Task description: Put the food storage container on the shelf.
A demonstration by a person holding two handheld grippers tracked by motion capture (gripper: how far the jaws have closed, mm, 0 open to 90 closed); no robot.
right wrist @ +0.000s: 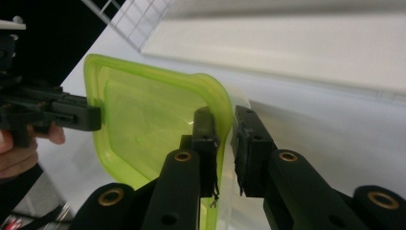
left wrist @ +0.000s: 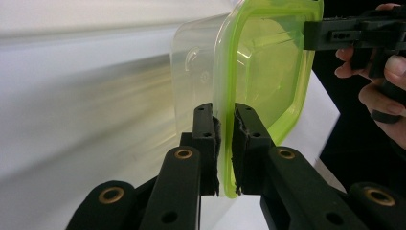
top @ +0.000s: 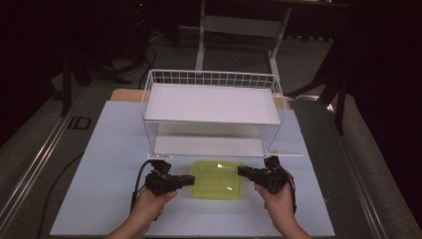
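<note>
A clear plastic container with a yellow-green lid point(top: 217, 179) sits on the white table sheet, just in front of the wire rack. My left gripper point(top: 191, 179) is shut on the lid's left rim; in the left gripper view the rim point(left wrist: 226, 143) is pinched between my jaws. My right gripper point(top: 242, 172) is shut on the lid's right rim, and the right gripper view shows that rim point(right wrist: 224, 139) clamped between its jaws. Each gripper view also shows the other gripper at the far edge of the container point(left wrist: 258, 62) point(right wrist: 143, 124).
A white two-level wire rack point(top: 213, 110) stands behind the container, its upper and lower shelves bare. The white sheet point(top: 109, 149) covers the table to both sides. Dark floor, cables and table legs lie beyond.
</note>
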